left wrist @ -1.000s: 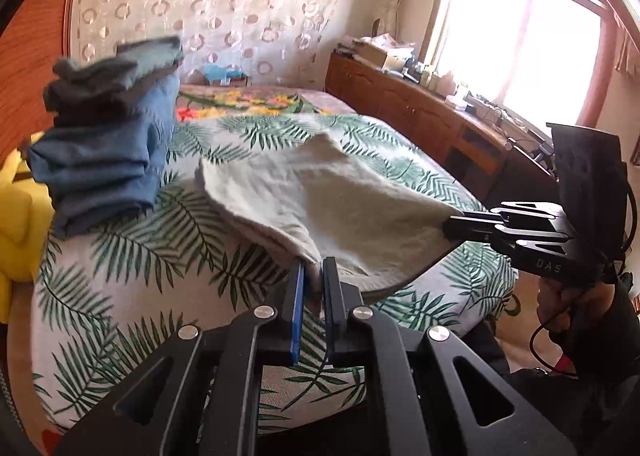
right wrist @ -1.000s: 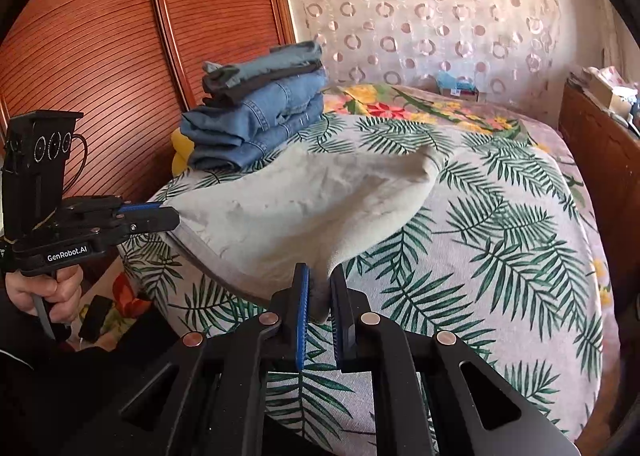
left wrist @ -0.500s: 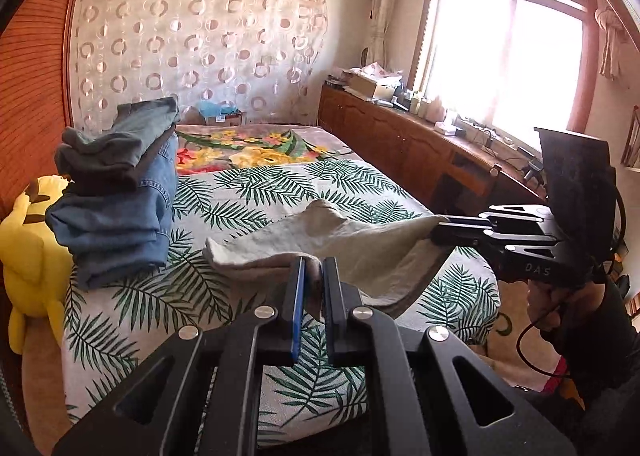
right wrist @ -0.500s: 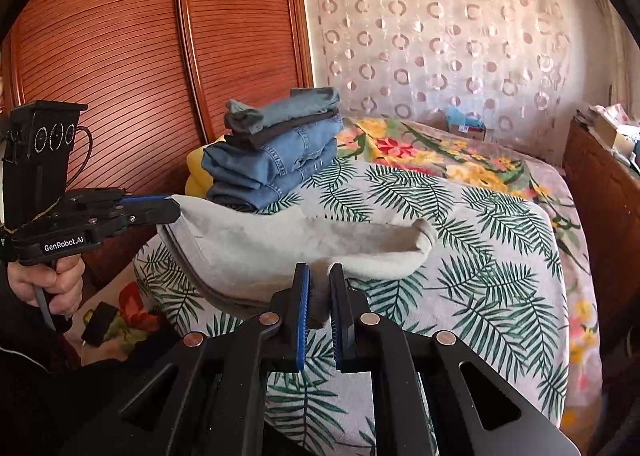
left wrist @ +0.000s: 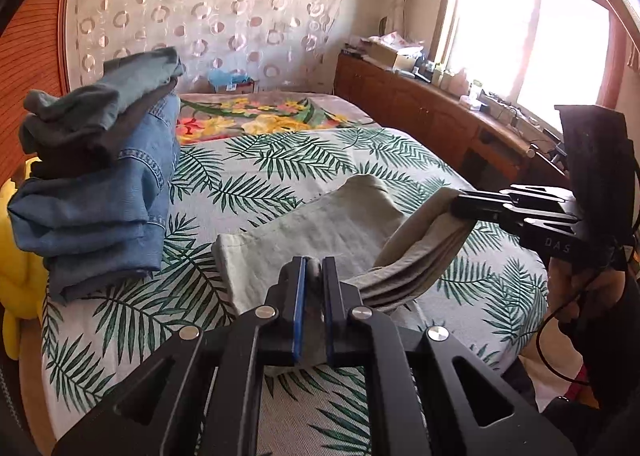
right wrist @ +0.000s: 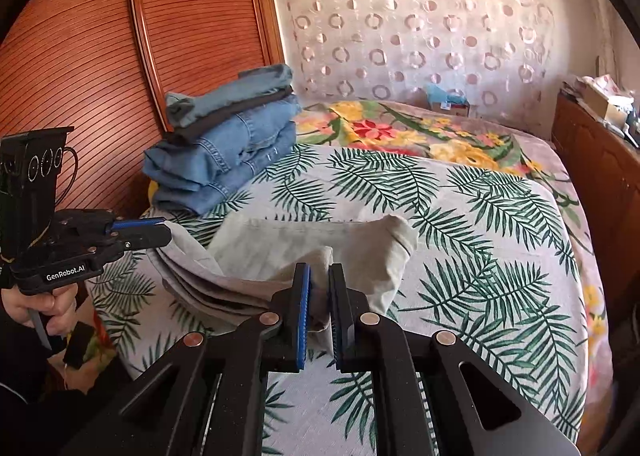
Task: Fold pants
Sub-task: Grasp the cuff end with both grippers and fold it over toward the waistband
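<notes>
Left wrist view: mid-fold on grey pants (left wrist: 320,223), lying on the palm-print bedspread (left wrist: 280,159) right of the folded jeans stack (left wrist: 100,191). Near edge lifted, layers hanging between both tools. Left gripper (left wrist: 314,276) clamped narrow on cloth; right gripper (right wrist: 319,288) likewise pinched on the other corner. Next, probably: carry both corners away from the stack side evenly, lay flat, then release.

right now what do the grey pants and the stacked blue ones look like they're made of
The grey pants look like a soft, matte woven cotton or linen blend: they drape limply with fine creases and no sheen, though the exact fibre can't be told. The stacked blue pants look like denim: faded indigo, thick stiff folds, and pale contrast stitching along the seams.
</notes>
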The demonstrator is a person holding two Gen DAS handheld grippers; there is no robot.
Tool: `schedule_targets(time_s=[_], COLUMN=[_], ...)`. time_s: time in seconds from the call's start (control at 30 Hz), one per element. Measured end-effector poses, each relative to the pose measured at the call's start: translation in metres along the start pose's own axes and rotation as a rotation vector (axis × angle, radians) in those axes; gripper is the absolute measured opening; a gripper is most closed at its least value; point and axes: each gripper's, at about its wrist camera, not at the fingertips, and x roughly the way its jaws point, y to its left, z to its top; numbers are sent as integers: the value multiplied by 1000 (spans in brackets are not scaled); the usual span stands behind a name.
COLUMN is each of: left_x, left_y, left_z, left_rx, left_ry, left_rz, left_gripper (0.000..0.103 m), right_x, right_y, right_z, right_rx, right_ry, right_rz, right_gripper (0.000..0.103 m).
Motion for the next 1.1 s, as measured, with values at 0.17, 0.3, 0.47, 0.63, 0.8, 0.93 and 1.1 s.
schedule_targets(time_s=[0.17,0.3,0.47,0.63,0.8,0.93,1.1], left_x=[6,4,9,31,45,45,39], left_y=[5,9,14,21,24,23,20], left_z=[11,24,39,42,32,26,22], left_rx=[-4,1,16,9,3,-5,-8], left_ry=[-11,-38,-58,-27,19,27,28], left_rz=[19,45,96,118,126,136,138], left_gripper=[9,9,9,9,9,9,11], right_x=[10,19,33,58,73,73,56], right_y=[1,3,2,3,-1,-9,-11], right_z=[9,21,34,34,28,27,24], right_rx=[-11,-26,-37,-48,-28,7,6], right_ry=[-1,-8,-28,0,37,37,13], right_rz=[-15,-28,-65,-105,-104,-75,-117], right_gripper=[9,9,9,9,9,14,29])
